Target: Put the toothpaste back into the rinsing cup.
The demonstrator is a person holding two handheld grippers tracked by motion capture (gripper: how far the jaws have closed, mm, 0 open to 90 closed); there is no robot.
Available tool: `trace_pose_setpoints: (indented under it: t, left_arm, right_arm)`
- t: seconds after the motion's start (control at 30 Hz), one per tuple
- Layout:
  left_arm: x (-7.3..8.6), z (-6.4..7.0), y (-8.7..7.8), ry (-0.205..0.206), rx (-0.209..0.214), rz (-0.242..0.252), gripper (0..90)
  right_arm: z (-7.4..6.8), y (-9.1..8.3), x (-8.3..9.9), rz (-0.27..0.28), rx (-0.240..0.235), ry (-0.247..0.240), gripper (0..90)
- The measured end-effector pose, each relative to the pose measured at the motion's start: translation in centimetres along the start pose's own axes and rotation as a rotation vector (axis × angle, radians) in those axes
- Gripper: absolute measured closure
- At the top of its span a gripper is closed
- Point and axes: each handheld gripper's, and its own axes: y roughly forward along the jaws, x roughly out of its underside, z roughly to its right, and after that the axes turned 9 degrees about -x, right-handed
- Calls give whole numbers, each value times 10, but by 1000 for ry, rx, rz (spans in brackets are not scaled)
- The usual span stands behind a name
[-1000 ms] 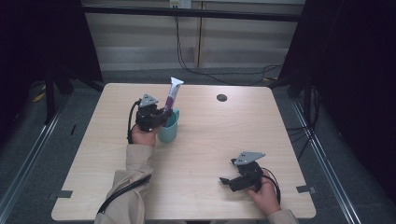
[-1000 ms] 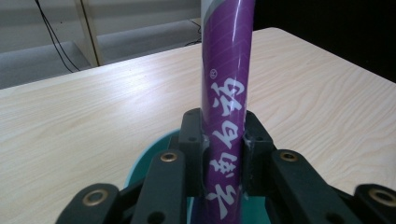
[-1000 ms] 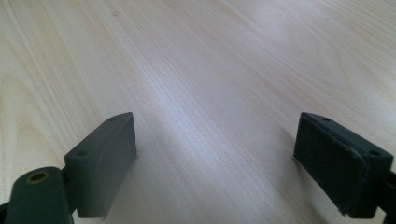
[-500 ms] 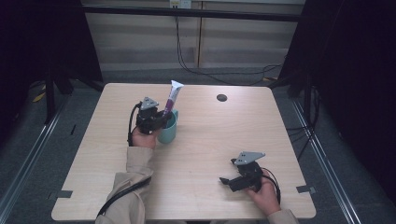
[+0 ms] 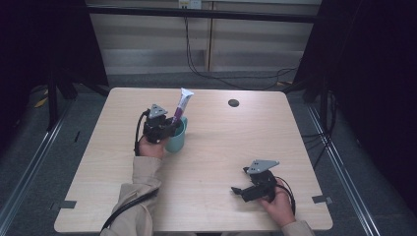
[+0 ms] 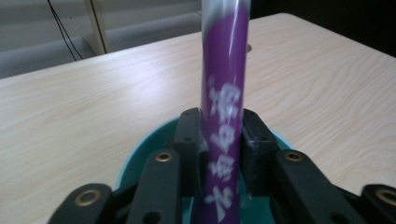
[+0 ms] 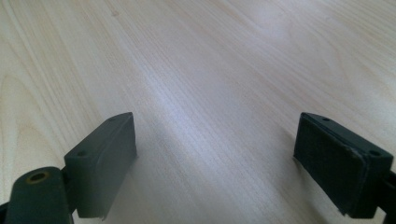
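Observation:
A purple tube with white lettering [image 5: 180, 108] stands upright in a teal cup [image 5: 177, 140] left of the table's middle. My left gripper [image 5: 173, 123] is shut on the purple tube [image 6: 224, 121] just above the teal cup's rim [image 6: 140, 154], the jaws pressed on both its sides. The tube's white crimped end points up and away. My right gripper [image 5: 237, 191] rests low over the bare wood near the front right, open with nothing between its jaws [image 7: 215, 158].
A small dark round hole [image 5: 233, 103] sits in the light wooden table [image 5: 226, 147] at the back, right of centre. Cables trail on the floor behind the table, and dark curtains stand at both sides.
The left gripper and the tube have sunk slightly toward the cup and shifted a little nearer. The right gripper has not moved.

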Motion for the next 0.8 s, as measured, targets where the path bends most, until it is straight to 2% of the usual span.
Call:
trace_pose_setpoints:
  t: [0.07,0.23,0.47,0.63,0.7,0.8]
  left_arm:
    - [0,1,1,33,-8,-33,702]
    - [0,-1,-3,15,-10,-10,686]
    - [-11,1,-13,39,-12,-22,667]
    - [-14,-3,-19,14,-15,-44,605]
    - [-15,-5,-22,19,-24,-52,574]
    - [-18,-7,-25,13,-13,-71,526]
  right_arm:
    - [0,0,0,0,0,0,122]
    - [0,0,0,0,0,0,123]
    - [0,0,0,0,0,0,122]
    - [0,0,0,0,0,0,122]
    - [0,0,0,0,0,0,122]
    - [0,0,0,0,0,0,122]
